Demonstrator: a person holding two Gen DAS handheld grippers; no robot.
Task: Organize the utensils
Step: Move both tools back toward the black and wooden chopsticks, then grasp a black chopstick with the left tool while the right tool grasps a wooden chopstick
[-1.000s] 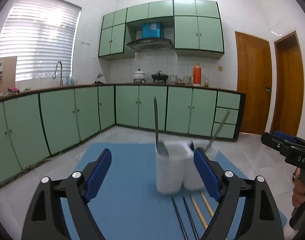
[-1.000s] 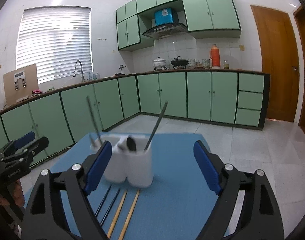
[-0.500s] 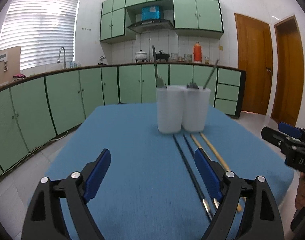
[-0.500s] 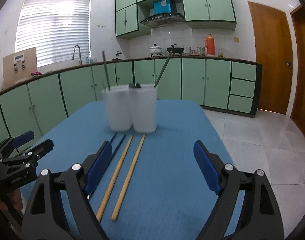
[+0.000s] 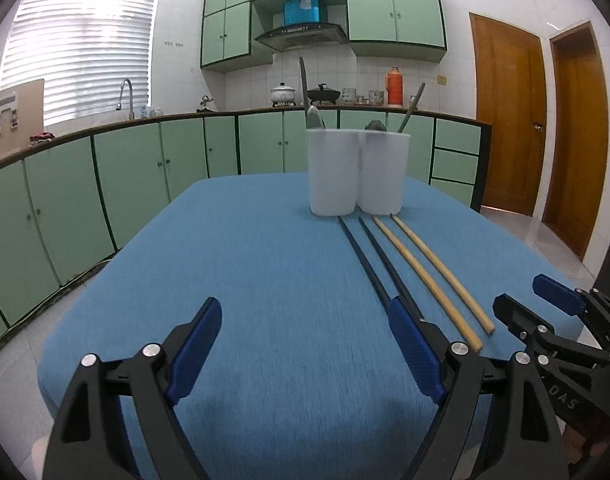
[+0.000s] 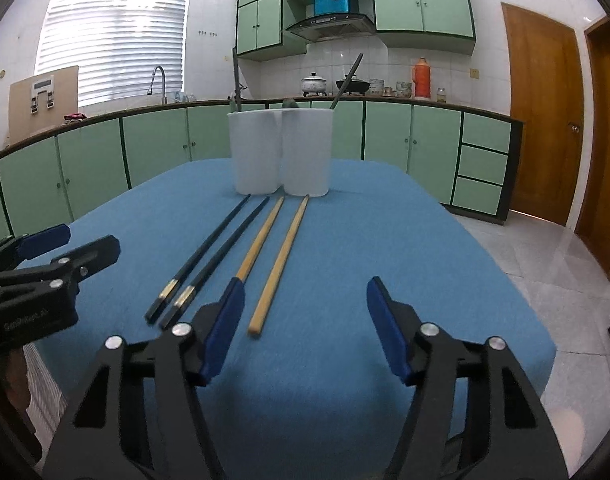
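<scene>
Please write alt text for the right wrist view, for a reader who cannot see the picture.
Four chopsticks, a black pair and a wooden pair, lie side by side on a blue tablecloth before two white plastic cups holding metal utensils. The open right gripper hovers at the near ends; the left gripper is at the left edge.

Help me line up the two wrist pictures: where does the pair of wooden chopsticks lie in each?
Left wrist: wooden chopsticks lie right of centre, running from the white holders toward the right gripper.
Right wrist: wooden chopsticks lie at centre, right of the black chopsticks.
Shared landmark: the white holders.
</scene>
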